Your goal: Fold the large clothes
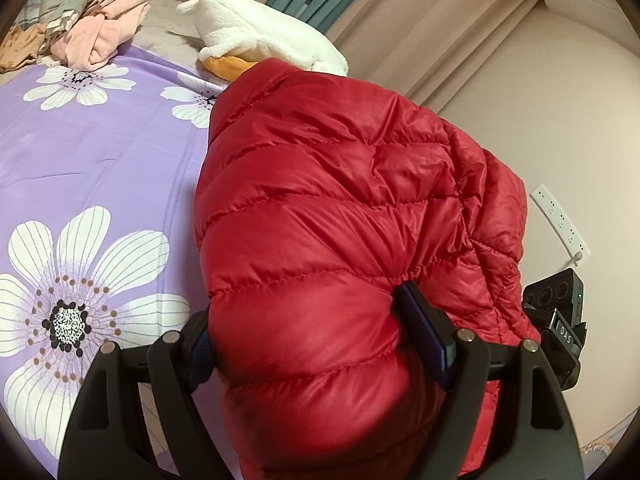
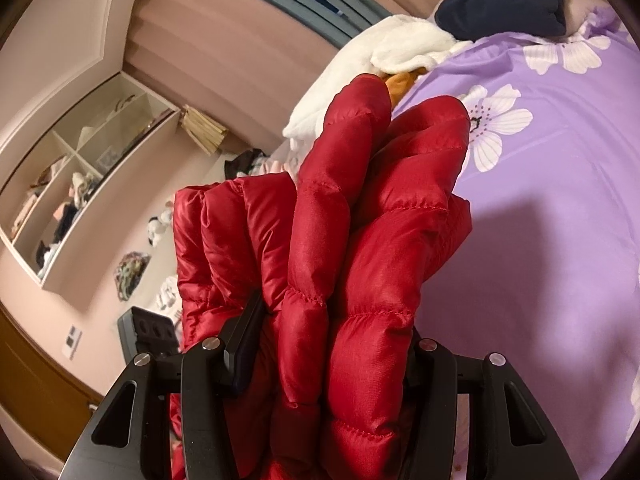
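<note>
A red quilted puffer jacket is bunched up and held in the air over the edge of a bed with a purple flowered cover. My left gripper is shut on a thick fold of it; the jacket fills the space between the fingers and hides the left pad. My right gripper is shut on another thick fold of the red jacket, which stands up in padded folds above the purple cover. The right gripper's camera body shows at the right edge of the left wrist view.
A white plush toy lies at the bed's far edge and also shows in the right wrist view. Pink and patterned clothes are piled at the far left. A dark navy garment lies at the bed's head. Shelves line the wall.
</note>
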`<act>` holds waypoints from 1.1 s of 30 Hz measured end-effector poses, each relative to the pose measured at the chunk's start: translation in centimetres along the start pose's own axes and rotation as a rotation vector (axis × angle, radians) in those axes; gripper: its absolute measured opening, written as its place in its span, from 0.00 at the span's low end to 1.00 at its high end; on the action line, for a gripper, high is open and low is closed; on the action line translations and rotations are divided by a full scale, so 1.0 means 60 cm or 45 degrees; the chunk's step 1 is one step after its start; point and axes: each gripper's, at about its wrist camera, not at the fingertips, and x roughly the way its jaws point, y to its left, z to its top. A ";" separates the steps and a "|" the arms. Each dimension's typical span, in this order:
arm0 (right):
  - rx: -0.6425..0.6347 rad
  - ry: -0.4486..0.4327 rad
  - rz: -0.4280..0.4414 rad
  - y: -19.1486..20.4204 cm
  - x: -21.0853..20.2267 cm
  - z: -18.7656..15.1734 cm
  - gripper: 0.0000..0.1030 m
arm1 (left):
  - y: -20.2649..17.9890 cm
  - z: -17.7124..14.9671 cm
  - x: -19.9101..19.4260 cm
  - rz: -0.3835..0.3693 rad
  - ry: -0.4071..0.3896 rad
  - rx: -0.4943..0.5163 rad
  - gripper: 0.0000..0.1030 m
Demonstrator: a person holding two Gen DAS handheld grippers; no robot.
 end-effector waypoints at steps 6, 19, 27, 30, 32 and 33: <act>0.000 0.020 0.001 0.003 0.019 0.006 0.52 | 0.013 0.009 0.002 0.008 -0.002 -0.015 0.79; -0.006 0.058 0.011 0.001 0.054 0.023 0.52 | 0.041 0.033 0.017 0.030 0.005 -0.043 0.79; -0.009 0.064 0.019 -0.001 0.063 0.026 0.52 | 0.053 0.049 0.030 0.035 0.008 -0.044 0.79; -0.007 0.065 0.019 -0.003 0.067 0.027 0.53 | 0.058 0.055 0.035 0.038 0.009 -0.044 0.79; -0.007 0.066 0.018 -0.003 0.068 0.026 0.52 | 0.061 0.059 0.039 0.040 0.010 -0.046 0.79; -0.007 0.066 0.017 -0.003 0.071 0.026 0.52 | 0.063 0.061 0.042 0.041 0.011 -0.047 0.79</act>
